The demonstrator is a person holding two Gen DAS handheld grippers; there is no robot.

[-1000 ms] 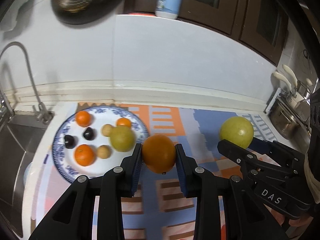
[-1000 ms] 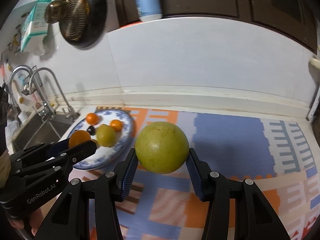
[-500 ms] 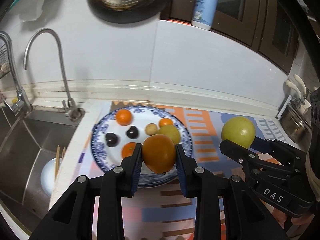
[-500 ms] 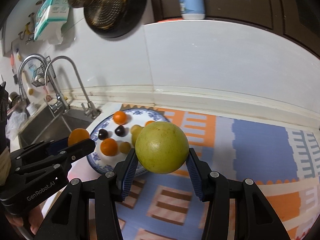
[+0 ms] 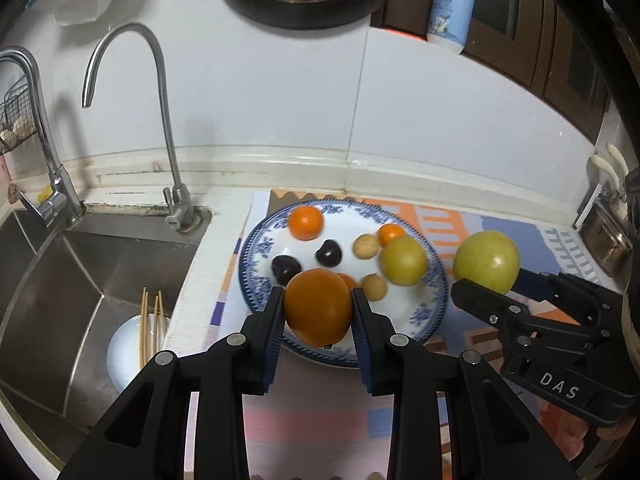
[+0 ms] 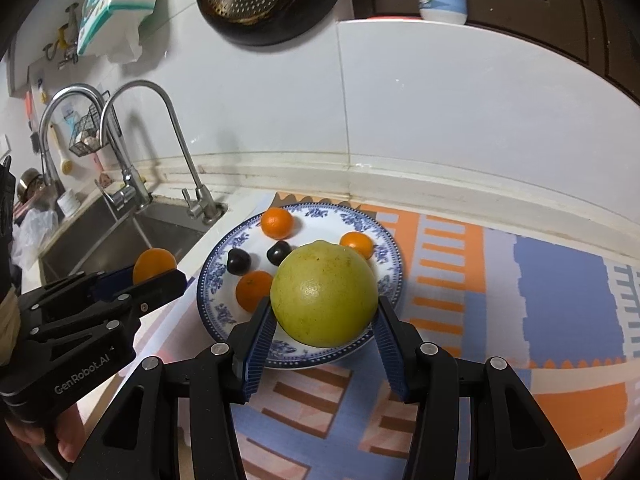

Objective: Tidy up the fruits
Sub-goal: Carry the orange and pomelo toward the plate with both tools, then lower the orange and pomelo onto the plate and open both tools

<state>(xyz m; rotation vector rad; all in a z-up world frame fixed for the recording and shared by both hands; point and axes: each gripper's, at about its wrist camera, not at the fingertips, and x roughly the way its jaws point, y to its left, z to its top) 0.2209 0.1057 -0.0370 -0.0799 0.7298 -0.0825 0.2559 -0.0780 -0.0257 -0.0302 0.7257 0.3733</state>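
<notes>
Orange fruit [image 5: 318, 312] sits clamped between my left gripper's [image 5: 318, 314] nearly closed fingers, held over the near rim of the blue-patterned plate [image 5: 434, 300]. My right gripper [image 6: 324, 322] has its fingers pressed on a big yellow-green fruit [image 6: 324, 294], also above the plate, where small fruits lie beside the sink [image 5: 80, 264].

The plate [image 5: 434, 280] sits on the mat [image 5: 480, 236] at the tabletop's [image 5: 212, 256] back edge, just right of the sink [image 5: 80, 264], with small fruits [image 5: 306, 222] scattered on it. The left tongs [image 5: 318, 312] hold an orange [image 5: 318, 310] over the plate's near left rim. The right tongs [image 6: 324, 316] hold a larger fruit [image 6: 324, 294] above the plate's near right part.
</notes>
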